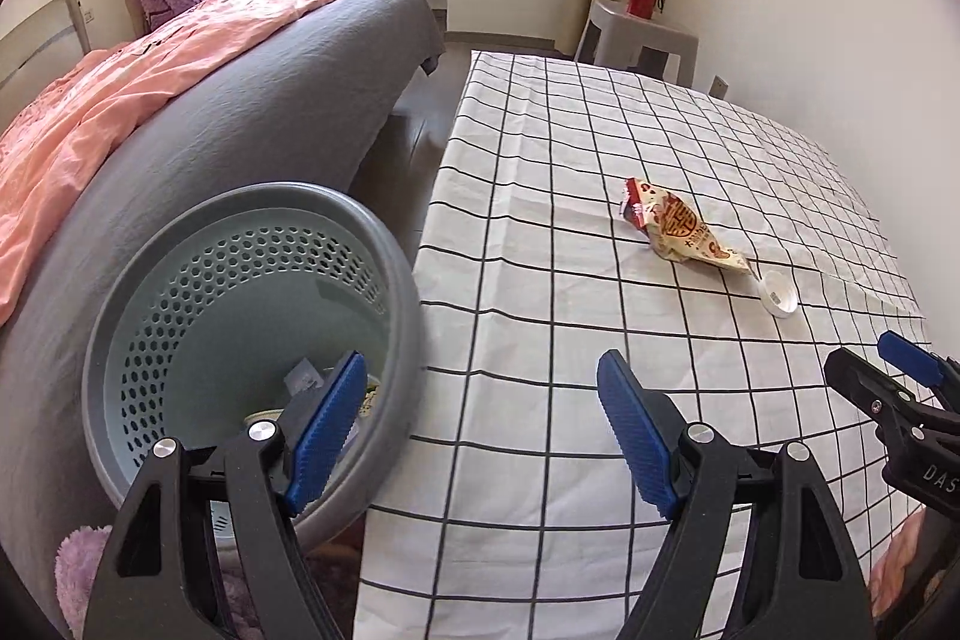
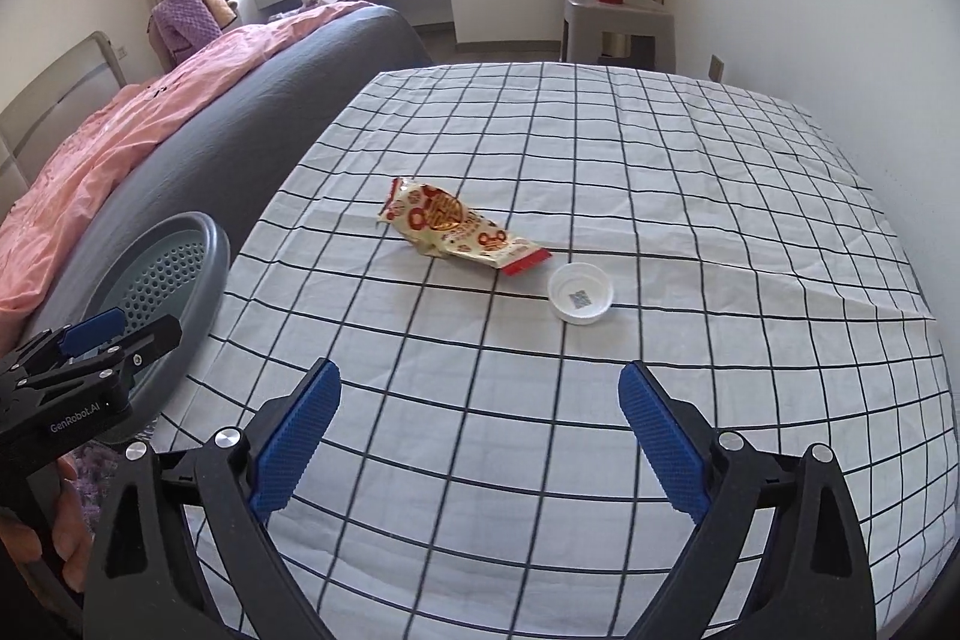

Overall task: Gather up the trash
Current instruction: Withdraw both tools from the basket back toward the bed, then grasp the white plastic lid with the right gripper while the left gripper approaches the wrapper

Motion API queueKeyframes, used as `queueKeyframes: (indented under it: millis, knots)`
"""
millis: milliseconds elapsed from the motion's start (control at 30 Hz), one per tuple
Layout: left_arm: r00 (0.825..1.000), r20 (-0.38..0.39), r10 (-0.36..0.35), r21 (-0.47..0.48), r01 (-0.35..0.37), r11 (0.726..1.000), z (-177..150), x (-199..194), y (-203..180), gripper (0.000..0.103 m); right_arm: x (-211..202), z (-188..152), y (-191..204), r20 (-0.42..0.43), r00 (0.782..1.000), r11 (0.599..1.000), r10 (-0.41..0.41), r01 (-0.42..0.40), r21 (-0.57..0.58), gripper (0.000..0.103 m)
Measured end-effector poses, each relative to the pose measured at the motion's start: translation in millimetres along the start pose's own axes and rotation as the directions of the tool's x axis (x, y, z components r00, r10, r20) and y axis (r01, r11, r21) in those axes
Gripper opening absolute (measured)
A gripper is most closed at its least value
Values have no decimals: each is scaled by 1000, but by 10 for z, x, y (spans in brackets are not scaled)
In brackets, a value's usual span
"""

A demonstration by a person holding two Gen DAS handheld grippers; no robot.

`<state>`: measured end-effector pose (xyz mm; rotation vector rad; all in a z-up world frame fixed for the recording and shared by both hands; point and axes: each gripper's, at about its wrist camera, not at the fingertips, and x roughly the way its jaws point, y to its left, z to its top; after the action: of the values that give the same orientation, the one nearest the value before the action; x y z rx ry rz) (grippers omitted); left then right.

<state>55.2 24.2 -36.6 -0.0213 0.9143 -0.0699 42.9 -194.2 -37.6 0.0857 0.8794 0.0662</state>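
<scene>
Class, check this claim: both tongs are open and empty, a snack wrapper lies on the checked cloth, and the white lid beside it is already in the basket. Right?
One slip: the white lid is not in the basket; it lies on the checked cloth beside the snack wrapper, as the right wrist view shows. The left tongs and right tongs are open and empty.

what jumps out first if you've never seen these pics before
A crumpled red and cream snack wrapper lies mid-table on the black-checked white cloth, with a small white lid just to its right. Off the table's left edge stands a perforated grey bin with some trash already inside. Both claws, left and right, are open and empty.
</scene>
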Motion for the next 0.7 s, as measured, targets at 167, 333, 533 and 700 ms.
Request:
queueKeyframes:
  millis: [167,333,533,700]
  knots:
    - [1000,-16,-20,19,20,1000,74,117,-199,76,71,16,-244,-11,1000,999,-25,25,24,92]
    - [999,-24,-32,29,33,999,155,233,-358,76,227,72,-452,-39,999,999,-28,29,44,92]
    - [998,-37,-41,22,42,999,262,378,-477,76,432,172,-575,-68,998,999,-12,15,41,92]
    - [998,-39,-41,24,42,999,313,452,-542,76,628,252,-582,-83,997,1000,1,2,30,92]
